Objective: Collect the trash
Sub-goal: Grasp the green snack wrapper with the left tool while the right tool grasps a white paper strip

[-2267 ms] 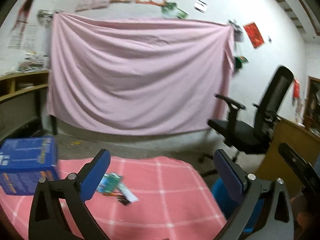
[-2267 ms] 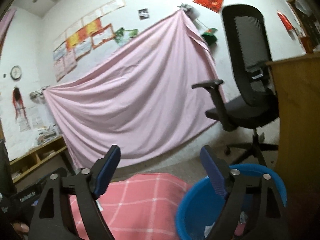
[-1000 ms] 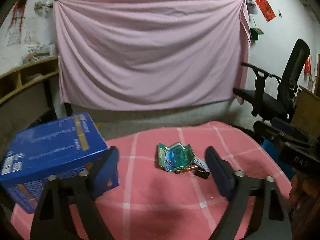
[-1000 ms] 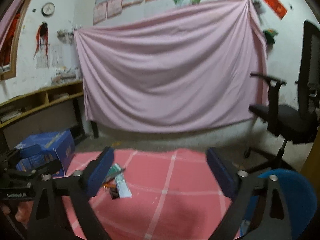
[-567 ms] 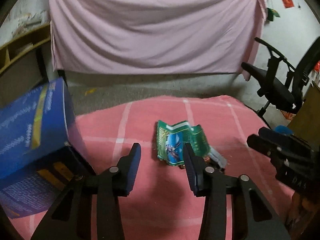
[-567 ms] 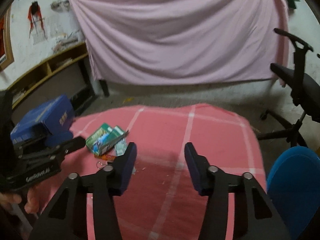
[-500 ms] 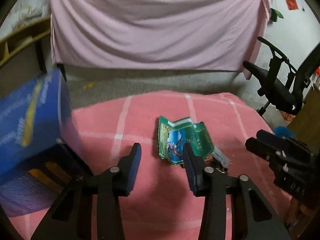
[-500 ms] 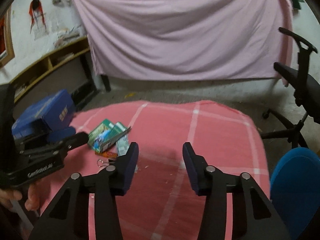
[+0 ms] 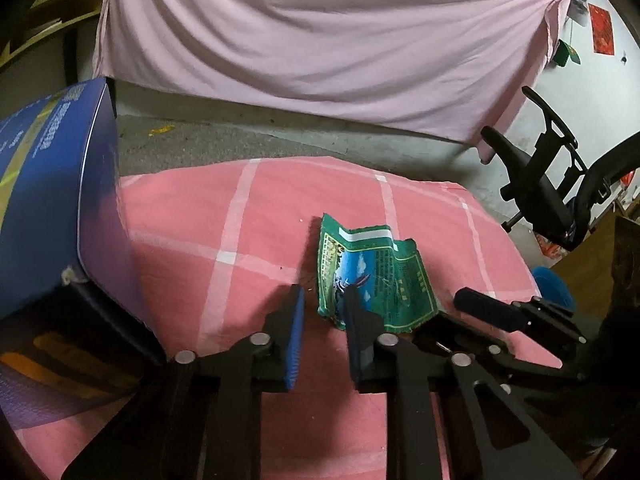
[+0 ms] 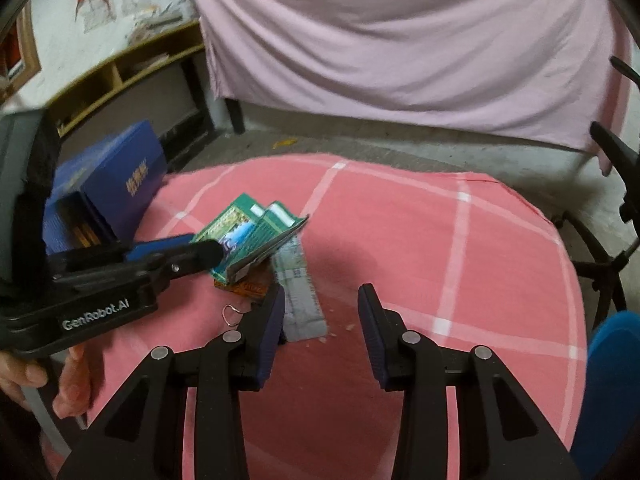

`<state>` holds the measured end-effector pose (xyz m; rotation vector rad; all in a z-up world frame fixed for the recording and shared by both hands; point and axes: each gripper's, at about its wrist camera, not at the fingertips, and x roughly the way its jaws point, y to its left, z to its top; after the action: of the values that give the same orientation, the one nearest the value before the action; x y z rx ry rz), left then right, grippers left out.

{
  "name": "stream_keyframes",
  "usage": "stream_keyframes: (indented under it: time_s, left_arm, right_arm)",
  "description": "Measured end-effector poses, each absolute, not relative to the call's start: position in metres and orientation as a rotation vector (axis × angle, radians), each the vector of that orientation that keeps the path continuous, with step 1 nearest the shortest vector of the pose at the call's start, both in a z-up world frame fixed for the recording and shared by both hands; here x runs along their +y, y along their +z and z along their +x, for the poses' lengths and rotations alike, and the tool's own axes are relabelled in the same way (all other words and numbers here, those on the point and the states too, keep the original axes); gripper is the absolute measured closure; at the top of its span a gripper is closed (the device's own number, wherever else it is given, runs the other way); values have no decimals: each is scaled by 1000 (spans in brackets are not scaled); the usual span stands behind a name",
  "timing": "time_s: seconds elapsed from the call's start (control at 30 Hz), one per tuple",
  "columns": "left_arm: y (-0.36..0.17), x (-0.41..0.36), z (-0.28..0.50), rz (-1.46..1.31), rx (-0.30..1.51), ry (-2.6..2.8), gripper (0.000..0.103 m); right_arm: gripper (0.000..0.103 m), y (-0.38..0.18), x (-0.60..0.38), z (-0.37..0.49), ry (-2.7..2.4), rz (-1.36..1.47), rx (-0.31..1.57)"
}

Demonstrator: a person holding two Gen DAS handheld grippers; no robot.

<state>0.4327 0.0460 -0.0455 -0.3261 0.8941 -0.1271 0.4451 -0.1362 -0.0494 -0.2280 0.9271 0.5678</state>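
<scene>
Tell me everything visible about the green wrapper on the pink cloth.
The green wrapper is a crumpled, glossy packet with a blue picture panel and a white strip near its top edge. It lies partly raised on the pink checked cloth, overlapping an orange scrap and a grey packet. The left tongs reach its near corner, apparently not clamped yet.

A: Left tongs [image 9: 322,306]?
B: Low, reaching forward; jaws narrowly parted, nothing clamped between them; bare hand [image 10: 44,376] on the handle.
A: Right tongs [image 10: 320,300]?
B: Jaws set wider apart, empty; angled downward.
</scene>
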Motion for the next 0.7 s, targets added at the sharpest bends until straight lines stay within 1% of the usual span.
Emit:
stream_keyframes:
  time_s: [0.03,0.27,0.37,0.5,0.7]
  left_arm:
    - [-45,47,434,-331,896,-125,94]
    - [-43,49,432,-338,898,-145,101]
    - [-42,49,431,-336,892,-152,102]
    - [-39,46,427,-332,875,-154,103]
    - [-30,37,415,-293,797,-148,103]
  right_arm:
    - [69,-51,-135,445,569,-233,932]
    - [71,-53,-143,450,590,-184,964]
    - [78,-53,-143,448,604,-182,967]
    - [83,-53,-146,448,608,-161,971]
    - [84,-47,-142,438,581,-180,924]
